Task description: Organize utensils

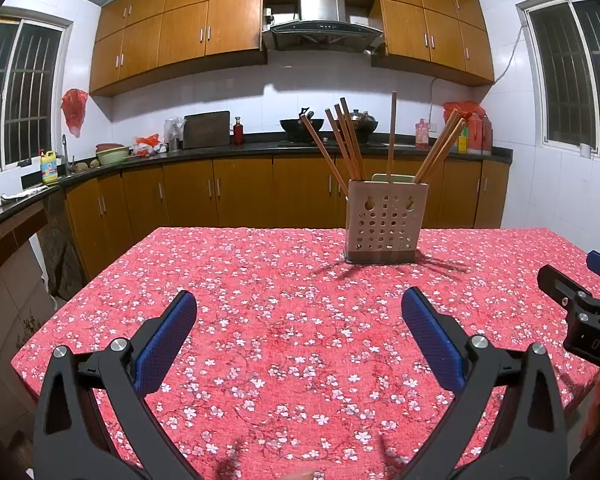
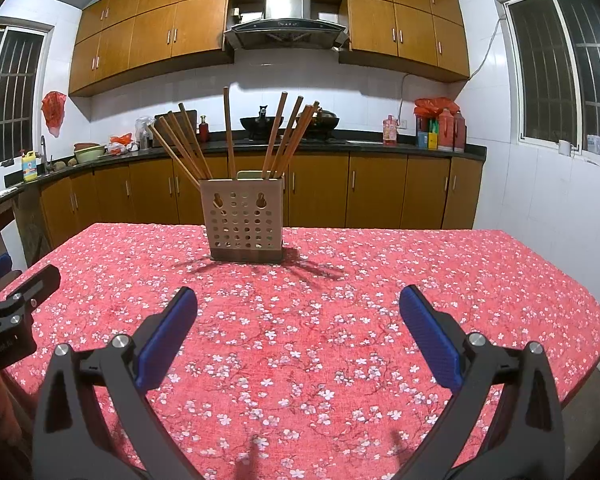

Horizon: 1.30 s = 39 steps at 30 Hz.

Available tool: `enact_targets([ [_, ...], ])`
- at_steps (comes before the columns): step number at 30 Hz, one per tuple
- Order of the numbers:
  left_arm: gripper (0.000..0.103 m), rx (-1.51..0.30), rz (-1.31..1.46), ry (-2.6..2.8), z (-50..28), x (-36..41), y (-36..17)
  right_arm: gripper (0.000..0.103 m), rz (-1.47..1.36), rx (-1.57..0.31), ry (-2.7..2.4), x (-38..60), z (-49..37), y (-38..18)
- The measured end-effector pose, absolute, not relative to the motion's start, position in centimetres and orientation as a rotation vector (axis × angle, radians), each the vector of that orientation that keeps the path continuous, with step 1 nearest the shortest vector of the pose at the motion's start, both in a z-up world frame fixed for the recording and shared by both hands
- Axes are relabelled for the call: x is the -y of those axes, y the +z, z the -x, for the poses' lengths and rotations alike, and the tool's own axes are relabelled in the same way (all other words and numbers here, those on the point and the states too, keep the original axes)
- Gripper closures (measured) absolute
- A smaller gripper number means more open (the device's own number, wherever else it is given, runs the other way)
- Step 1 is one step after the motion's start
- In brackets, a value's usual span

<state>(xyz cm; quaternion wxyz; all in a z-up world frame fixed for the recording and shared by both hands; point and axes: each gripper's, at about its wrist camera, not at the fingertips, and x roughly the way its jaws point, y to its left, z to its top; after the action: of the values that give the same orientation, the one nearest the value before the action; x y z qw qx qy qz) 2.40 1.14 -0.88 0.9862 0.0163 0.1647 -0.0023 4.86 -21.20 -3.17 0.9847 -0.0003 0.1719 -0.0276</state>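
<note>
Perforated utensil holder [image 2: 242, 220] upright at table far side, 12 o'clock from right gripper [image 2: 298, 334], 1 o'clock from left gripper [image 1: 299, 338]. Chopsticks [image 2: 184, 146] fan out of it. Both grippers wide apart, empty, above floral tablecloth [image 2: 380, 300].

One holder [image 2: 242, 220] is standing on the surface [image 2: 340, 320]. Eight chopsticks [image 2: 230, 132] are sticking up out of it: three are leaning to the left, one is standing straight in the middle, and four are leaning to the right. Two grippers are showing, the left gripper [image 1: 299, 336] and the right gripper [image 2: 298, 332], and each one is showing two blue fingers [image 2: 168, 336].
</note>
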Motion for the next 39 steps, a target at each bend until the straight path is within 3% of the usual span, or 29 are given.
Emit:
enact_targets([
  [39, 0.002, -0.34, -0.029, -0.006, -2.48, -0.92, -1.33, 0.004, -0.005, -0.352, -0.058, 20.82, -4.9, -3.44],
])
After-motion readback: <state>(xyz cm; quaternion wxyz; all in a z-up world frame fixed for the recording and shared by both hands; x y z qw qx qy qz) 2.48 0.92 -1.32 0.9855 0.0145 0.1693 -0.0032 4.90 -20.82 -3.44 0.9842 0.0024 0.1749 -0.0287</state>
